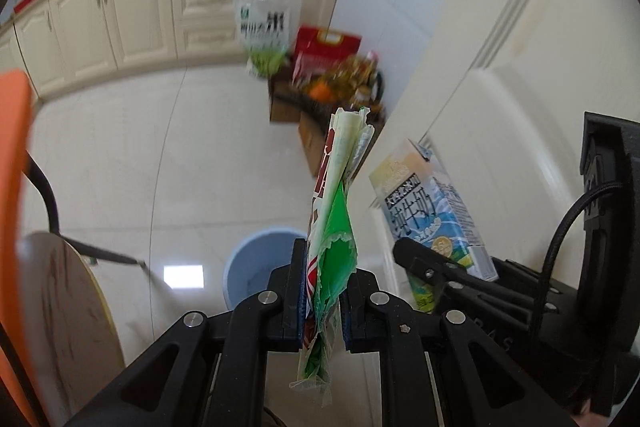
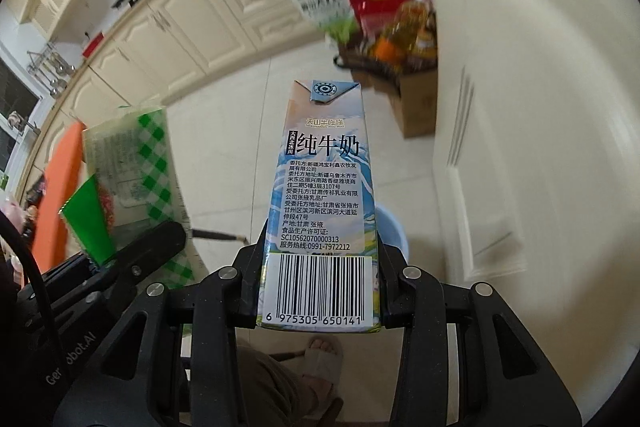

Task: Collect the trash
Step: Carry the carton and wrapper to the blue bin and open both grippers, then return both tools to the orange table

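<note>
My left gripper (image 1: 323,291) is shut on a crumpled green, white and red plastic wrapper (image 1: 334,227), held upright above the floor. My right gripper (image 2: 320,283) is shut on a blue and white milk carton (image 2: 324,187) with a barcode facing the camera. The carton also shows in the left wrist view (image 1: 432,211), to the right of the wrapper. The wrapper also shows in the right wrist view (image 2: 132,167), to the left of the carton. A light blue bin (image 1: 256,267) stands on the floor below and beyond both grippers; its rim shows behind the carton (image 2: 394,231).
Cream kitchen cabinets (image 1: 132,11) run along the far wall. A cardboard box of groceries (image 1: 320,95) and a rice bag (image 1: 266,31) sit in the corner. A round wooden tabletop (image 1: 64,307) and an orange chair back (image 1: 12,167) are at left. A cream door (image 1: 520,67) is at right.
</note>
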A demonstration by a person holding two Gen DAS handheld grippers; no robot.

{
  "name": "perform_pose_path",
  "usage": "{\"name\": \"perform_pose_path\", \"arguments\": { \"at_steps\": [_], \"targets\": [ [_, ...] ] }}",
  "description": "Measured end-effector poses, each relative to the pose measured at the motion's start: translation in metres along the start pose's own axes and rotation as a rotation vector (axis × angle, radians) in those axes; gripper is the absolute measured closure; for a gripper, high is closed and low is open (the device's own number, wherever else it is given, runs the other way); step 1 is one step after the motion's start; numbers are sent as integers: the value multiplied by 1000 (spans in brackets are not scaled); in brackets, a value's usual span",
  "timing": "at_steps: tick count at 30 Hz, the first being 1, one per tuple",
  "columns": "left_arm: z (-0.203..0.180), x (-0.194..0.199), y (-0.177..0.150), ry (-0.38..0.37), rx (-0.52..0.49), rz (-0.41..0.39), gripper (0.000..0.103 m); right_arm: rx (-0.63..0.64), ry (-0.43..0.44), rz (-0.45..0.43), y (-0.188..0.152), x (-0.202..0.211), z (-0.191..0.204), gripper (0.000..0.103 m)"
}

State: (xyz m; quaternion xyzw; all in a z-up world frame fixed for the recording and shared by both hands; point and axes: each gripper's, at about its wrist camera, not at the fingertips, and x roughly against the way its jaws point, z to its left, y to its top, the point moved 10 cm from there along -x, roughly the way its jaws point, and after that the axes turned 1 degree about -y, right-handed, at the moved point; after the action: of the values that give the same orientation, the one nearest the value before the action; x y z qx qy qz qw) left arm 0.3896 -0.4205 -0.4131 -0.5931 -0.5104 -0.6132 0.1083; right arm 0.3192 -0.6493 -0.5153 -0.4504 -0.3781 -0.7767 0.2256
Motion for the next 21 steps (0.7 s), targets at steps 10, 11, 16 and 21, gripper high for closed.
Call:
{"name": "perform_pose_path", "arguments": {
  "at_steps": [10, 11, 16, 21],
  "targets": [
    [3, -86, 45, 44, 52, 124, 87, -63, 7, 106, -10, -68, -19, 59],
    [2, -89, 48, 46, 48, 126, 79, -70, 8, 106, -11, -69, -21, 52],
    [9, -90, 55, 99, 48, 99, 30, -122, -10, 95, -13, -69, -37, 28],
    [-6, -80, 46, 149, 19, 80, 16, -154, -60, 68, -14, -51, -51, 0]
  ]
}}
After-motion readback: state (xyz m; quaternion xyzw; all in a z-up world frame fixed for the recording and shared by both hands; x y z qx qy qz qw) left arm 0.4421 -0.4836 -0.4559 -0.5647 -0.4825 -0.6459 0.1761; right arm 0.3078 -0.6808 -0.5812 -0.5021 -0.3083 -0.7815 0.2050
